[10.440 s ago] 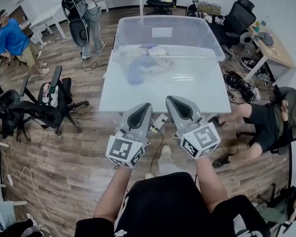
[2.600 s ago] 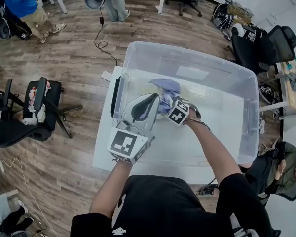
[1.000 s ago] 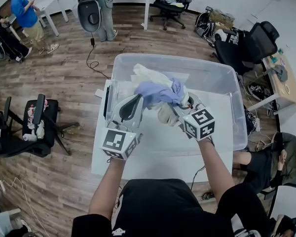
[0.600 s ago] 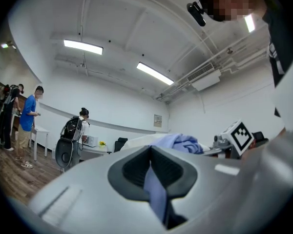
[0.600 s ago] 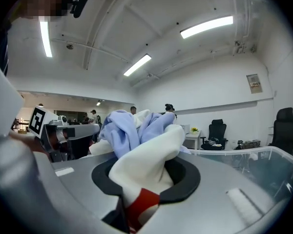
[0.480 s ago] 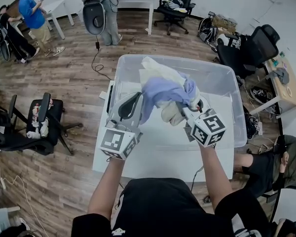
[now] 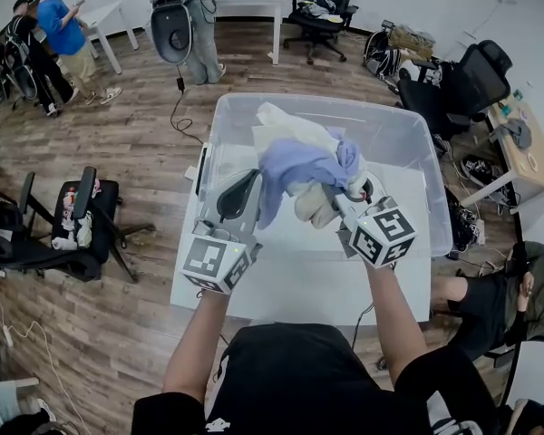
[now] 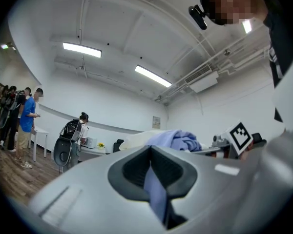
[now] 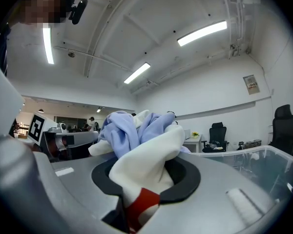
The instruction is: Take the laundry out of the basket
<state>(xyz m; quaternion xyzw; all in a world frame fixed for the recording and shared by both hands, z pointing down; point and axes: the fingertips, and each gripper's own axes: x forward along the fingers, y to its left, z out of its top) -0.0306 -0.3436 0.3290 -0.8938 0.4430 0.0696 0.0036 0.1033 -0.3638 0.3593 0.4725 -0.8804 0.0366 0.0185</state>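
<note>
A clear plastic basket (image 7: 412,139) stands on a white table (image 7: 299,290). A bundle of laundry hangs above its left half: a lavender cloth (image 7: 301,166) over cream and white pieces (image 7: 286,125). My left gripper (image 7: 242,191) is at the bundle's left side, shut on a strip of the lavender cloth (image 8: 155,191). My right gripper (image 7: 349,198) is at the bundle's right, shut on a white cloth with a red patch (image 9: 145,177). In the right gripper view the lavender cloth (image 9: 119,130) is piled behind it. The basket floor under the bundle is hidden.
Black office chairs (image 7: 72,216) stand left of the table, more chairs (image 7: 462,71) at the back right. People (image 7: 54,21) stand at the far left, one with a backpack (image 7: 183,16) beyond the basket. A seated person (image 7: 526,288) is at the right.
Both grippers have lifted the laundry bundle a little higher over the basket. The right gripper has drifted right and nearer to me.
</note>
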